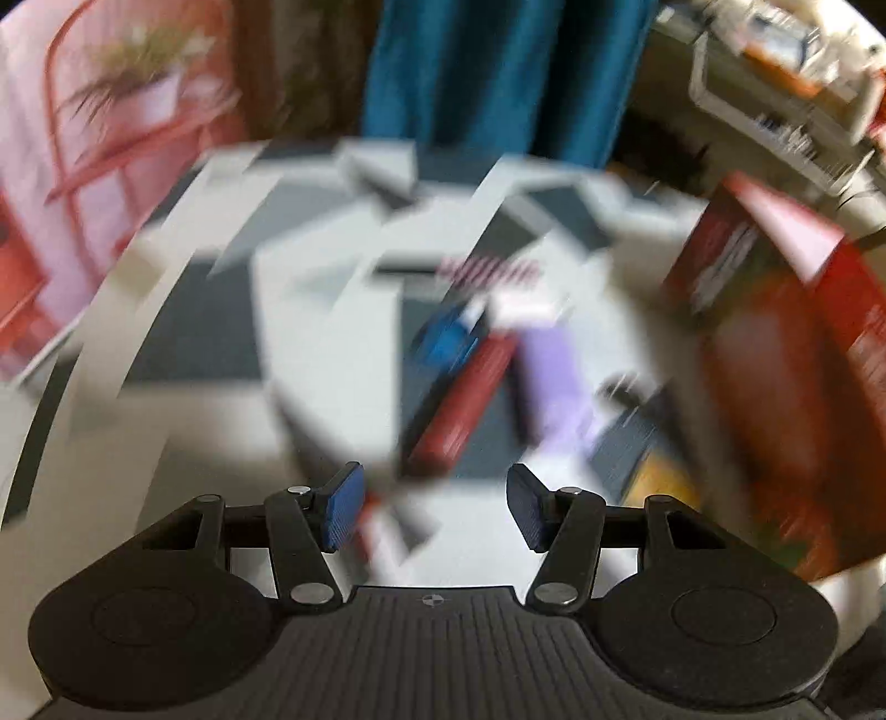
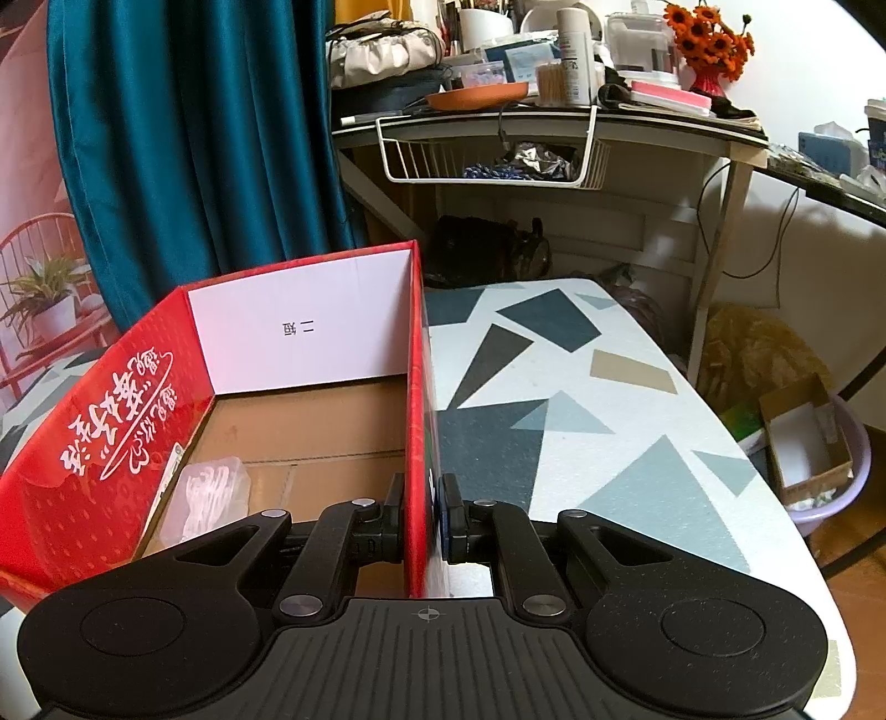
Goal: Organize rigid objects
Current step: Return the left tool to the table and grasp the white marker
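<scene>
Currently the right hand-held gripper [image 2: 422, 518] is clamped on the near side wall of a red cardboard box [image 2: 310, 387], one finger inside and one outside, steadying it on the bench [image 2: 581, 399]. The box is open-topped with a brown floor, and a clear plastic case [image 2: 207, 495] lies in its near left corner. The left hand-held gripper [image 1: 432, 507] is open and empty, hanging above a blurred cluster of small items on the bench: a dark red box [image 1: 470, 399], a lilac object [image 1: 548, 376] and something blue [image 1: 448, 343]. The red cardboard box sits just right of them.

To do this step well, the right side probably should keep the wall pinched firmly while the left picks one item at a time, squarely.

The bench wears a white cover with grey and dark triangles. Behind hang a teal curtain [image 2: 188, 127] and a cluttered desk [image 2: 554, 122] with orange flowers [image 2: 711, 41].
</scene>
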Demonstrator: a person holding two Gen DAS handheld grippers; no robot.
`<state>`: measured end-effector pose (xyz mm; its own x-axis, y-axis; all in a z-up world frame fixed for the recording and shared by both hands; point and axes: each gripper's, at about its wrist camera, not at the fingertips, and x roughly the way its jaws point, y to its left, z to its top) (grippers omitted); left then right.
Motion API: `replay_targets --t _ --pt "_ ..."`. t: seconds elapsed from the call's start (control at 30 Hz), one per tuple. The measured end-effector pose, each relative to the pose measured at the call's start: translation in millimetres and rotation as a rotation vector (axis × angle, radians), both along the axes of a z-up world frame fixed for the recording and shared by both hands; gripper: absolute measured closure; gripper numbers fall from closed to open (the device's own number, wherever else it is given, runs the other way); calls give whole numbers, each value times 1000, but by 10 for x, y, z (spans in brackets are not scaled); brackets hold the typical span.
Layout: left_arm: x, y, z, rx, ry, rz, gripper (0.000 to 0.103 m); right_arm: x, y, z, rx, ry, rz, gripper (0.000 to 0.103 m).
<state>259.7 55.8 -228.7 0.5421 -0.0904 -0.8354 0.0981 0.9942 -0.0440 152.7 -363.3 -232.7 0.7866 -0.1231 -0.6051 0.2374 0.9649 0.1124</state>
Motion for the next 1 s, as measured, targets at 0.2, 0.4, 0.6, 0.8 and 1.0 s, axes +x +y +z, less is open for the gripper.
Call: replay_targets --t 0.2,0.4,0.6,0.8,1.0 --pt "-60 244 -264 -11 52 74 61 1 3 3 0 0 0 93" --pt "-20 148 -340 47 26 73 84 5 8 8 0 0 0 93" --pt "8 166 -339 37 -10 105 87 0 4 8 1 0 0 93" --pt "231 129 -338 31 -30 138 87 1 3 9 0 1 0 93" --pt "497 160 -326 16 -73 137 85 -2 24 12 -9 6 2 93"
